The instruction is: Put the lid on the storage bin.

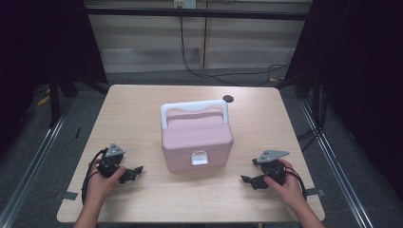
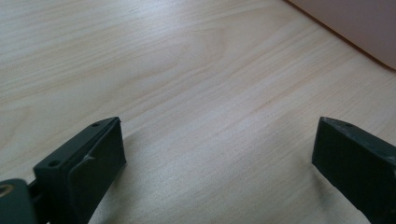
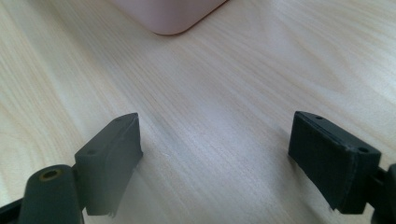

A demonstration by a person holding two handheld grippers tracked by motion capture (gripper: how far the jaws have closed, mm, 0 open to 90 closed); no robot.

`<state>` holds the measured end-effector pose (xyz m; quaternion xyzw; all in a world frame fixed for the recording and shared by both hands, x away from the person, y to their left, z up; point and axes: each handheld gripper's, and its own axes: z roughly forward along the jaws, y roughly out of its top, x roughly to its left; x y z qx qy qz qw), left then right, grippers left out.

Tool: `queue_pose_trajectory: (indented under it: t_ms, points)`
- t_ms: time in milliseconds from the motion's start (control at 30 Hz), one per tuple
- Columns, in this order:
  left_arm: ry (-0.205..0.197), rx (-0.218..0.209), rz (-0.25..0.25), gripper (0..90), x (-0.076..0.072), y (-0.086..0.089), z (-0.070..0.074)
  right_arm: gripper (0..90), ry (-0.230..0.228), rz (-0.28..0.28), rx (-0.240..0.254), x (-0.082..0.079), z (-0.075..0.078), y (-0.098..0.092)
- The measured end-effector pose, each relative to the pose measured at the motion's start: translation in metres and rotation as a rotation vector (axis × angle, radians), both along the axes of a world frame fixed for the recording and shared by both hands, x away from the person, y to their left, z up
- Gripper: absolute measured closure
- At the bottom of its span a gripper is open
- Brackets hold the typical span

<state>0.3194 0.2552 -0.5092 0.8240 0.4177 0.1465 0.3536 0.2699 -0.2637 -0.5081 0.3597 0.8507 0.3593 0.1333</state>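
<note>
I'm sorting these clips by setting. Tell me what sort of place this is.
Probably a lab or recording studio rather than a home. A bare wooden table stands between black curtains, with cables trailing over a grey carpeted floor, and the pink box is set out at the table's middle.

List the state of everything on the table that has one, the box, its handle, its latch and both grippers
Pink box: lid closed, upright.
White handle: folded back over the lid.
White latch: down.
Left gripper: open, empty.
Right gripper: open, empty.
</note>
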Motion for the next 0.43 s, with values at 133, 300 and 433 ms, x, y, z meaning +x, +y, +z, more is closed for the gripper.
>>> queue_pose_trajectory:
  t_ms: [133, 300, 433]
  points:
    - [-0.007, 0.021, -0.008, 0.1, -0.001, -0.0015, -0.0006, 15.0, -0.01, 0.002, 0.002, -0.0007, -0.0013, -0.0003]
    - [-0.014, 0.039, -0.012, 0.1, -0.0018, -0.0013, -0.0005, 14.9, -0.018, 0.005, 0.015, -0.001, -0.0027, -0.0016]
    - [-0.014, 0.037, -0.008, 0.0, -0.0022, -0.0024, -0.0009, 14.8, -0.018, 0.005, 0.015, -0.0009, -0.0028, -0.0016]
